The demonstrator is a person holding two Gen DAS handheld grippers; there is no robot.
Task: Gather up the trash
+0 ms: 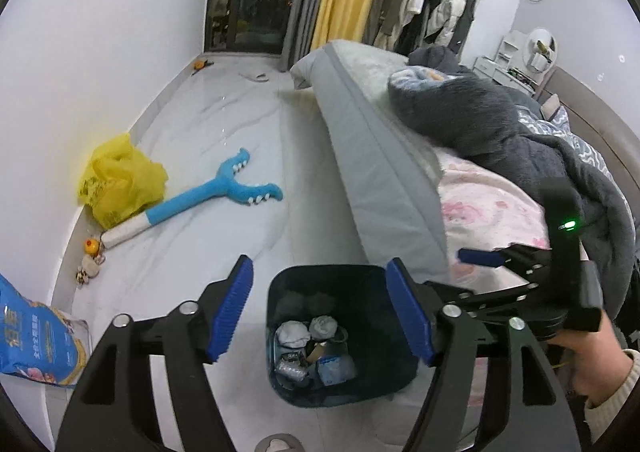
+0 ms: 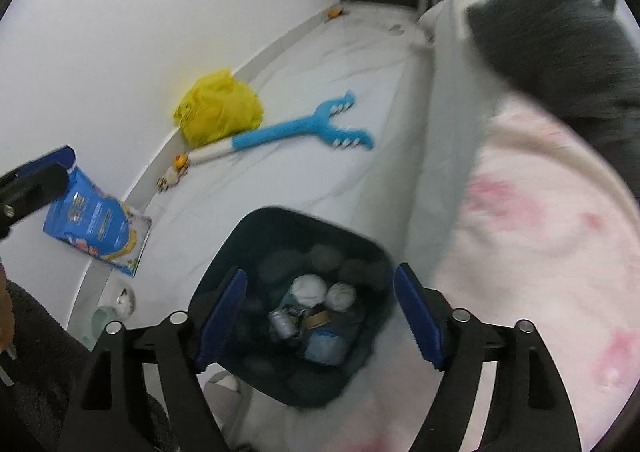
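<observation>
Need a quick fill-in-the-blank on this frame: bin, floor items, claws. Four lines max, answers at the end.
1. The dark bin stands on the floor beside the ____.
2. The crumpled plastic bag against the wall is ____ in colour.
3. The forked foam toy on the floor is mostly ____.
4. Both the left claw and the right claw are ____, with nothing between the pads.

Missing words: bed; yellow; blue; open
</observation>
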